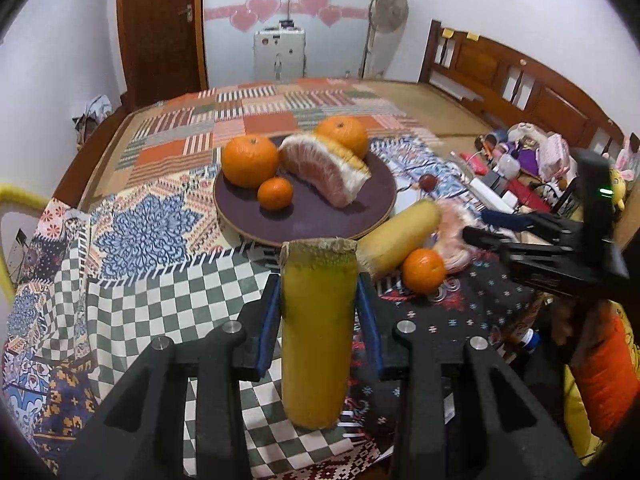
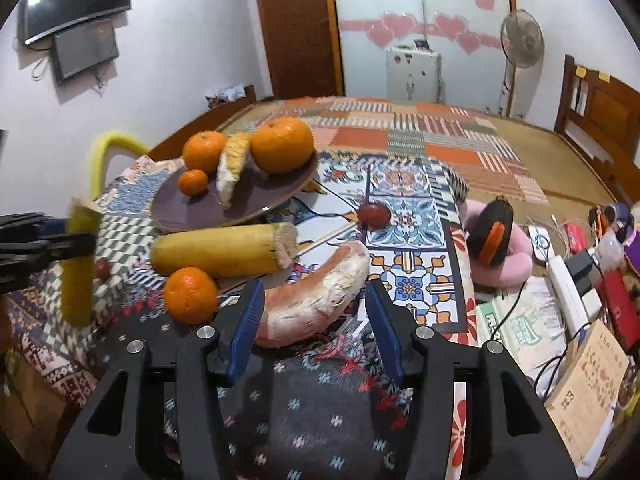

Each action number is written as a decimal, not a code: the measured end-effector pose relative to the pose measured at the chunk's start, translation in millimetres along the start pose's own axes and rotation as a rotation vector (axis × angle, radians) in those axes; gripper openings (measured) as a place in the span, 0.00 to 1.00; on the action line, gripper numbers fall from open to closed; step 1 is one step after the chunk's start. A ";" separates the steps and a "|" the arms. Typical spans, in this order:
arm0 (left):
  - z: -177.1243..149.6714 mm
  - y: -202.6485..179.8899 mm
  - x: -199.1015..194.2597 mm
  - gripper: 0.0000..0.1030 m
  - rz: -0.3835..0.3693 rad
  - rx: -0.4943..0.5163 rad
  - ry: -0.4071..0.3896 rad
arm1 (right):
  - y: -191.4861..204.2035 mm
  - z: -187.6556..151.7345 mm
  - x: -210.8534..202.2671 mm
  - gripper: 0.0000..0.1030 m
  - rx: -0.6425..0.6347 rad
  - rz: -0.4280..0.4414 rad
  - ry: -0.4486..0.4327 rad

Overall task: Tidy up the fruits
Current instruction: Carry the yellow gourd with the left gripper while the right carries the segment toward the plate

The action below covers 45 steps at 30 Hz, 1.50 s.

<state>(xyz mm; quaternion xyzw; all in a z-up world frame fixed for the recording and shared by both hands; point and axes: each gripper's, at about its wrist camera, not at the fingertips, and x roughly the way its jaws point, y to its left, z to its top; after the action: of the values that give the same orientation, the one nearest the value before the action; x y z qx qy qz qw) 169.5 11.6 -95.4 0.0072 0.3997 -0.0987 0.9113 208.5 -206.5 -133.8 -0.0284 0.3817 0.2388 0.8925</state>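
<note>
Upright yellow stalk (image 1: 318, 332) in left tongs (image 1: 319, 300), cut end up.

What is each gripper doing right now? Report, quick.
Left gripper: shut on the yellow sugarcane piece, held off the table.
Right gripper: open, straddling the pomelo segment, not gripping.

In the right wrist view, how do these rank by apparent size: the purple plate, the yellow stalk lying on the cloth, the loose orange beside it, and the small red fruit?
Largest to smallest:
1. purple plate
2. lying yellow stalk
3. loose orange, though nearness to the camera enlarges it
4. small red fruit
</note>
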 end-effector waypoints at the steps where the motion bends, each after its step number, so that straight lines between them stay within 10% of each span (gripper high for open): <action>1: 0.2 -1.9 -2.0 0.35 0.002 0.008 -0.005 | -1.1 1.8 6.9 0.47 0.016 0.014 0.020; 12: 1.2 -10.6 -6.4 0.35 -0.009 0.033 -0.048 | 3.8 3.9 21.8 0.47 0.006 0.009 0.053; 19: 5.0 -5.8 -6.9 0.35 -0.010 0.015 -0.059 | -10.4 6.7 -3.5 0.23 0.030 0.030 0.014; 45: 56.0 17.0 -9.7 0.34 -0.017 -0.060 -0.159 | 32.7 63.6 -40.6 0.20 -0.100 0.033 -0.227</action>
<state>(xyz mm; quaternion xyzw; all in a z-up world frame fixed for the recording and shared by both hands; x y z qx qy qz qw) 206.9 24.8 -51.3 -0.0312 0.3289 -0.0946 0.9391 212.2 -179.2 -56.3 -0.0393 0.2660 0.2740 0.9234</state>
